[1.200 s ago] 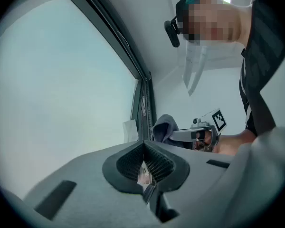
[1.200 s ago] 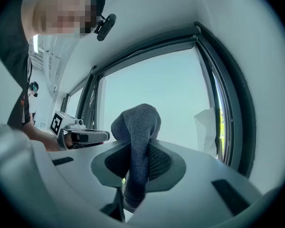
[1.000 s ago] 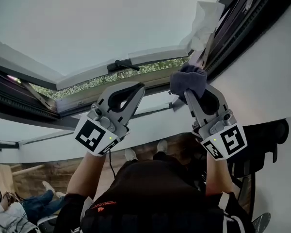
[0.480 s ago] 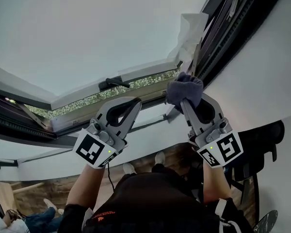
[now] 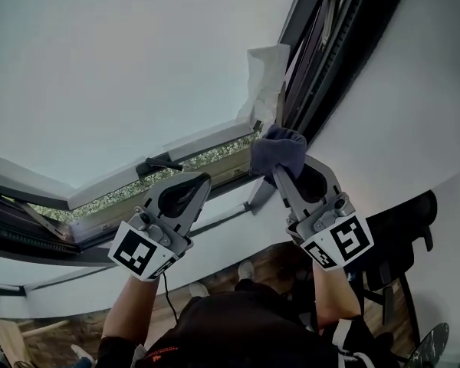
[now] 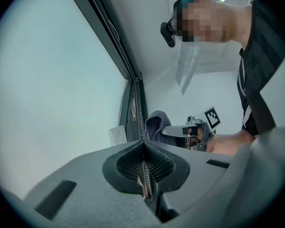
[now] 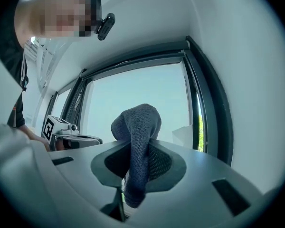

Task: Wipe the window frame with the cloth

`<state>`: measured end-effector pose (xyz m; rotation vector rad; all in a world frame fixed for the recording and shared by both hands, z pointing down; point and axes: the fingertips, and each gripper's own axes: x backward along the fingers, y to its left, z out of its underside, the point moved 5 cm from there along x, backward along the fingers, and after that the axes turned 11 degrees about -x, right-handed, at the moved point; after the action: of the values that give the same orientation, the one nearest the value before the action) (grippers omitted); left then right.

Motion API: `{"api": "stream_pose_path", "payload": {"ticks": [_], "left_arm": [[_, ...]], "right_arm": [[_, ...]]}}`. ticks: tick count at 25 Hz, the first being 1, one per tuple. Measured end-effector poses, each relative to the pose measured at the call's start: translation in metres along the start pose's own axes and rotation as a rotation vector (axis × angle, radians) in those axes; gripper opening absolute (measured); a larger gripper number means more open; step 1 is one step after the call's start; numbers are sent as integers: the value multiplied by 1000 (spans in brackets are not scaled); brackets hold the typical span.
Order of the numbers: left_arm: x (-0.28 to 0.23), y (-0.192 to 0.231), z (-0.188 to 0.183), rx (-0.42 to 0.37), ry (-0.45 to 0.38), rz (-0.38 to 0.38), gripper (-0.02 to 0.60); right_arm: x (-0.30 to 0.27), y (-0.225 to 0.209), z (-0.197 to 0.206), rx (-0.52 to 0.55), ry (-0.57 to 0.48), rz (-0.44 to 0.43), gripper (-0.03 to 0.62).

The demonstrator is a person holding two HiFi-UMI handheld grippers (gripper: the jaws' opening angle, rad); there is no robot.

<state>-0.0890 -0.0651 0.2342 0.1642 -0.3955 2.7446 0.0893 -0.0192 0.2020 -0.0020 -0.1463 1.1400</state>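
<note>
**Head view.** My right gripper (image 5: 280, 169) sits at about 1 o'clock from centre. Its jaws are pinched on a bunched, dark grey fabric cloth (image 5: 278, 149). The cloth's wad is pressed up where the dark metal window frame (image 5: 322, 60) meets the open sash. A scrap of white paper (image 5: 265, 70) sticks out at 12 o'clock, just above the cloth. My left gripper (image 5: 201, 181) hangs at 8 o'clock, near the sash but apart from the cloth.

I see two risks. Only the tail of the cloth is in the jaws, so a hard drag along the frame could pull it free. The wad could also snag the paper scrap and tear it off.

**Left gripper view.** The jaws are pressed together with nothing between them. At 12 o'clock, beyond them, the cloth (image 6: 155, 125) rests against the frame channel. If I swing this gripper towards 1 o'clock, it could knock the other one.

**Right gripper view.** The cloth (image 7: 138, 127) stands up between the ribbed pads, which grip it low down while its top flops over. I judge that loose top could fold away from the frame and wipe nothing. The frame's upright is at 3 o'clock.

**Count.**
- Grippers: two
- Cloth: one
- Paper scrap: one
- Black window handle (image 5: 158, 163): one
- Person: one
</note>
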Motion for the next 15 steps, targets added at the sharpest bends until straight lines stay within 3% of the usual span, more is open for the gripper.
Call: {"api": "stream_pose_path", "payload": {"ticks": [15], "left_arm": [[-55, 2, -16, -66, -71, 56, 20]], "right_arm": [[8, -43, -40, 61, -75, 62, 63]]}}
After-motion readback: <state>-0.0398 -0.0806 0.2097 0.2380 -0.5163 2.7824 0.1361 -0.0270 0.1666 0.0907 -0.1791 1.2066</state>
